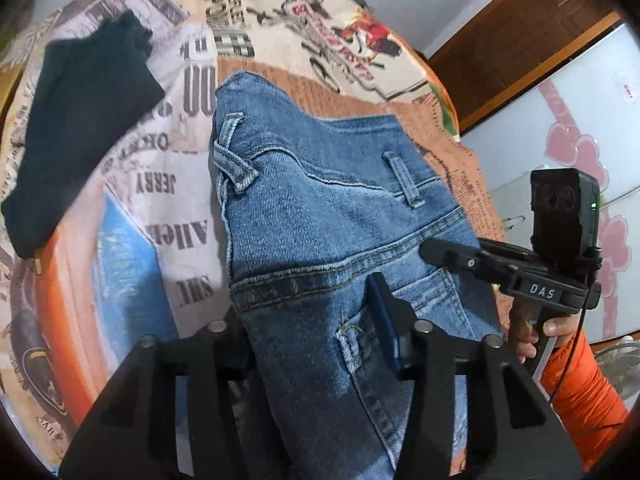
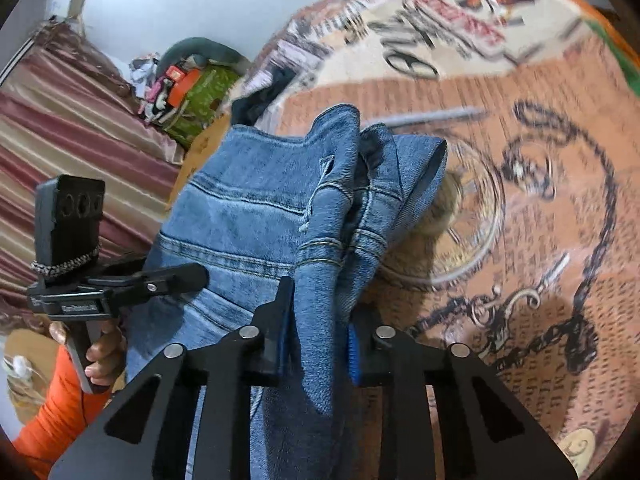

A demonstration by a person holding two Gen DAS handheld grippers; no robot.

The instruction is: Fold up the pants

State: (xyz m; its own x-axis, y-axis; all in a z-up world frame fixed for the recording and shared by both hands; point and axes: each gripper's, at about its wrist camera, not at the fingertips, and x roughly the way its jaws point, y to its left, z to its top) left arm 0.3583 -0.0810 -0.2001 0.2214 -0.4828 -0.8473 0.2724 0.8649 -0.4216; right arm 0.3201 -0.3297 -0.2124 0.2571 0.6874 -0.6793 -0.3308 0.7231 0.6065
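Blue denim jeans [image 1: 320, 208] hang folded over both grippers above a printed bedspread [image 1: 168, 184]. My left gripper [image 1: 316, 320] is shut on the jeans near the back pocket seam. My right gripper [image 2: 316, 320] is shut on a bunched fold of the jeans [image 2: 256, 216] by the waistband. The right gripper [image 1: 452, 252] shows at the right of the left wrist view, the left gripper [image 2: 192, 276] at the left of the right wrist view. The jeans' waistband points away from me; the legs are out of view below.
A dark folded garment [image 1: 80, 128] lies on the bedspread at the far left. A striped curtain [image 2: 68, 128] and a pile of small items [image 2: 188, 92] are beyond the bed. A wooden door frame [image 1: 520, 40] and a white cabinet [image 1: 560, 128] stand at the right.
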